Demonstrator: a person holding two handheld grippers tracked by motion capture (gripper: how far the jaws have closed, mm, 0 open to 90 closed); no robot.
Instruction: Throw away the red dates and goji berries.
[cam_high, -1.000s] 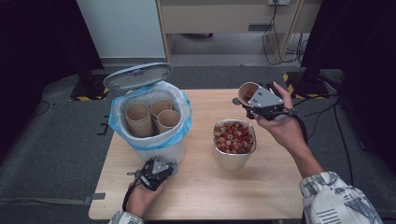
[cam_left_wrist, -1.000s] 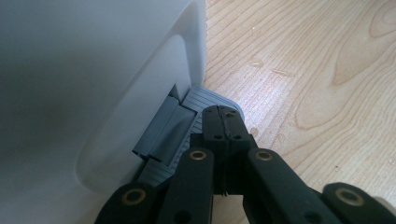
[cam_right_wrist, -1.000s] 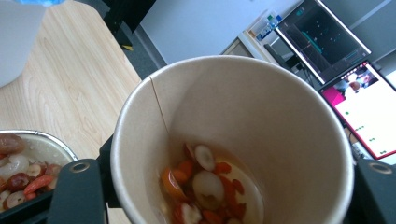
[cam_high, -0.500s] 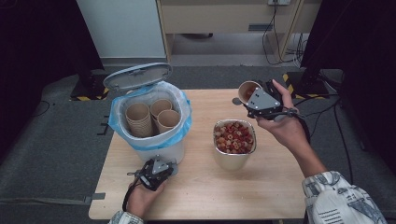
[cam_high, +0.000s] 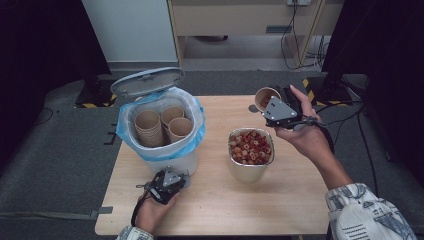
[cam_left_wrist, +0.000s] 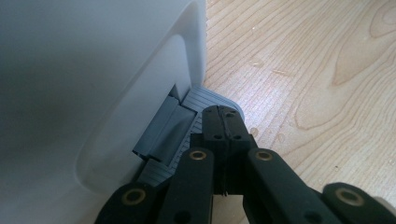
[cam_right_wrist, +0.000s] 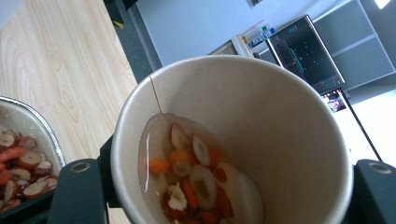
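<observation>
Over the far right part of the table (cam_high: 310, 200), my right gripper (cam_high: 272, 107) is clamped on a paper cup (cam_right_wrist: 243, 140), tipped toward the metal tub (cam_high: 251, 172) of sliced dried fruit. Some liquid and fruit slices (cam_right_wrist: 196, 177) sit inside the cup (pooled against its lower wall). The tub lies just below and nearer me than the cup's mouth, so I judge the pour turns on tilting the cup's long axis further that way. My left gripper (cam_left_wrist: 224, 135) has its jaws together, pressing the grey pedal (cam_left_wrist: 163, 133) at the foot of the white bin (cam_high: 160, 150), whose lid (cam_high: 147, 82) stands raised over stacked cups (cam_high: 165, 125).
</observation>
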